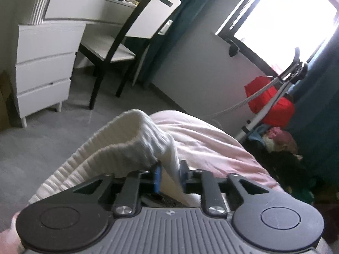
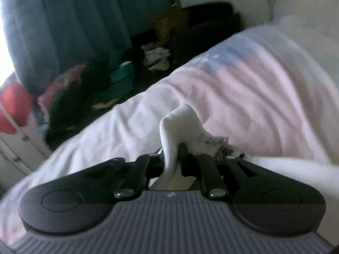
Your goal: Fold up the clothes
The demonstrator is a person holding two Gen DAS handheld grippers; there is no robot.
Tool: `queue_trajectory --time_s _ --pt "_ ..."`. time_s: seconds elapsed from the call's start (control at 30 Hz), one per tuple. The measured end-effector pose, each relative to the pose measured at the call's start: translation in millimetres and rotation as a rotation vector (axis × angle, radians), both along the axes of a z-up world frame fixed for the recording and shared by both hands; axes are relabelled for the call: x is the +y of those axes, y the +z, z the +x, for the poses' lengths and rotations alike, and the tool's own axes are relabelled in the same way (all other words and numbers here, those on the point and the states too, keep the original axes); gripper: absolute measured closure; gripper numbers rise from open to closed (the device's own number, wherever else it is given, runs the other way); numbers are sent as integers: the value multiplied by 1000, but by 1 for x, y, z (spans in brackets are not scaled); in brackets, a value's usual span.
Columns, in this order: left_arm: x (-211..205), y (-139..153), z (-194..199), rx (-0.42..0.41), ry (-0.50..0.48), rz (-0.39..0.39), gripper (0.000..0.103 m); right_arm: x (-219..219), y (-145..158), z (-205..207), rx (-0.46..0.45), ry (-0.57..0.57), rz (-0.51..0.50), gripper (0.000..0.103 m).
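Note:
A white ribbed knit garment (image 1: 118,148) is bunched and lifted above the pale pink bedsheet (image 1: 211,148). My left gripper (image 1: 170,178) is shut on a fold of it, with cloth between the blue pads. In the right wrist view my right gripper (image 2: 172,155) is shut on another pinch of the white garment (image 2: 180,124), which rises from the jaws in a twisted peak; a patterned trim shows beside it. The bedsheet (image 2: 243,97) lies under both. The rest of the garment is hidden behind the gripper bodies.
A white drawer unit (image 1: 42,67), a desk and a black-and-white chair (image 1: 127,42) stand beyond the bed on a grey floor. A red bag (image 1: 269,97) and a heap of clothes (image 2: 89,80) lie by the teal curtain and window.

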State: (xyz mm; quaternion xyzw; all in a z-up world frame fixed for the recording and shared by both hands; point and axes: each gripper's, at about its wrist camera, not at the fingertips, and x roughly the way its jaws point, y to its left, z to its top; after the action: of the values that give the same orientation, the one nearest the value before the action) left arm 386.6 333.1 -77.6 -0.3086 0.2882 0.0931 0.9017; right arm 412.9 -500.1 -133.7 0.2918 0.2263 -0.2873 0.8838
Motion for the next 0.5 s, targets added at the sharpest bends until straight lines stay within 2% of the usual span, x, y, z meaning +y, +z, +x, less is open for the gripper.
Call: queue_trajectory --time_s 0.07,0.1,0.13,0.17,0.2,0.3,0.37,0.5 --pt "3 4 -15 -17 -11 -23 53 -5 5 -20 -57 23 34 69" --pt "3 8 -25 -23 -9 -25 49 -5 9 -31 -85 38 37 56" --pt "1 12 -38 -25 0 -18 36 -4 13 -43 -111 57 33 49" --pt "-2 16 -52 -28 10 -13 24 -3 18 -58 -140 76 32 35" --pt "-5 20 -67 -34 22 -11 23 -1 23 -72 -168 85 35 32" --pt "-12 24 -111 -59 15 -54 22 -2 32 -122 -272 95 126 32" --pt "-17 21 -140 -49 24 -92 18 -5 28 -152 -319 75 233 31" --pt "-22 2 -180 2 66 -189 17 -5 4 -206 -362 63 451 31"
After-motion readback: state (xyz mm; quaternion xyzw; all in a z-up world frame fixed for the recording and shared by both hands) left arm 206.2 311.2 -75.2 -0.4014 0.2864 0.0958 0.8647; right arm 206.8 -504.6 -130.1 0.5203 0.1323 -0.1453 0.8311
